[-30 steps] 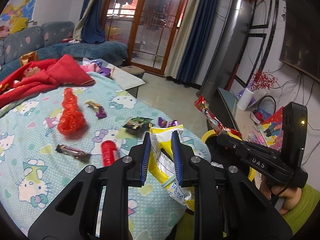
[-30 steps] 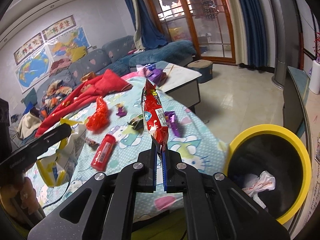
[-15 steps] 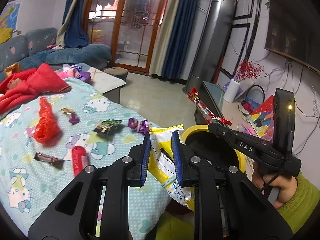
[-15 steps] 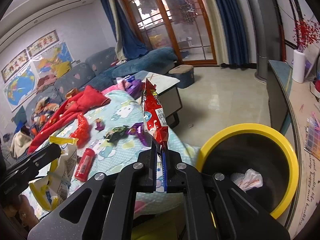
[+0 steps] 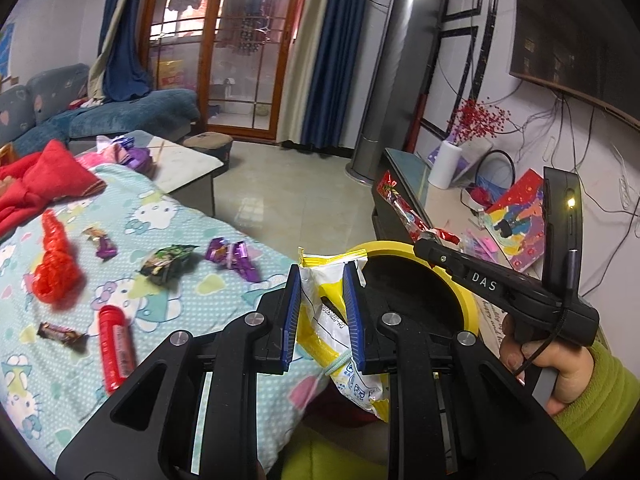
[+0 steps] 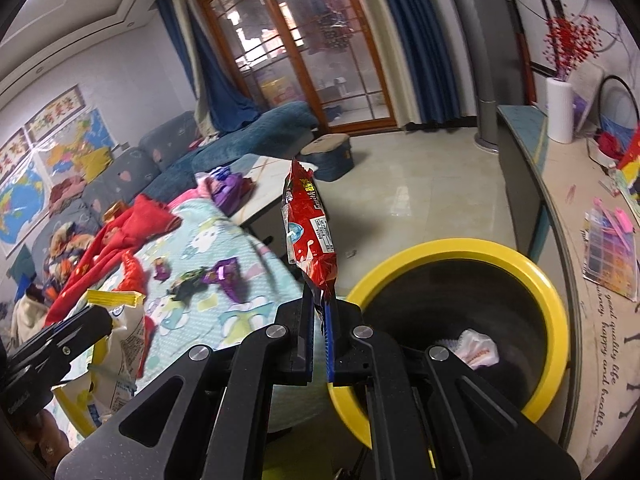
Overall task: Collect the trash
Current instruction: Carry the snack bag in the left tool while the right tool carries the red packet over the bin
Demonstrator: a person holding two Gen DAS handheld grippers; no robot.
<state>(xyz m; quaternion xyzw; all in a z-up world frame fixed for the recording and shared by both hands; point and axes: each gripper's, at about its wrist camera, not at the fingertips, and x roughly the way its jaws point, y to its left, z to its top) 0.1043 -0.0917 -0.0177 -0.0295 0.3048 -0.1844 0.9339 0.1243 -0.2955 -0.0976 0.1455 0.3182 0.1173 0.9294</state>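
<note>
- Nearest, left gripper (image 5: 321, 312) clamped on a yellow-and-white snack bag (image 5: 334, 322), gripped by its upper part with the lower end hanging free below the jaws; probably held that way for a clean drop.
- Just beside it, right gripper (image 6: 319, 320) pinched tight on the bottom edge of a red snack wrapper (image 6: 310, 236), which stands upright above the blue pads.
- Right below and beyond both, yellow-rimmed trash bin (image 6: 460, 250) with its mouth open; both pieces apparently carried here for release, neither yet over the centre.
- Only from the right wrist: crumpled white wrapper (image 6: 478, 350) lying at the bin's bottom, hidden in the left view by the bag and fingers.
- Only from the left wrist: a hand (image 5: 552, 364) in a green sleeve on the right tool's grip.
- Further left, patterned bedspread (image 5: 160, 216) with litter not yet collected: red tube (image 5: 116, 346), brown bar (image 5: 60, 332), green packet (image 5: 168, 264), purple wrappers (image 5: 232, 254), red mesh (image 5: 54, 260).
- Farthest, glass doors (image 5: 244, 52) and blue curtains (image 5: 324, 52).
</note>
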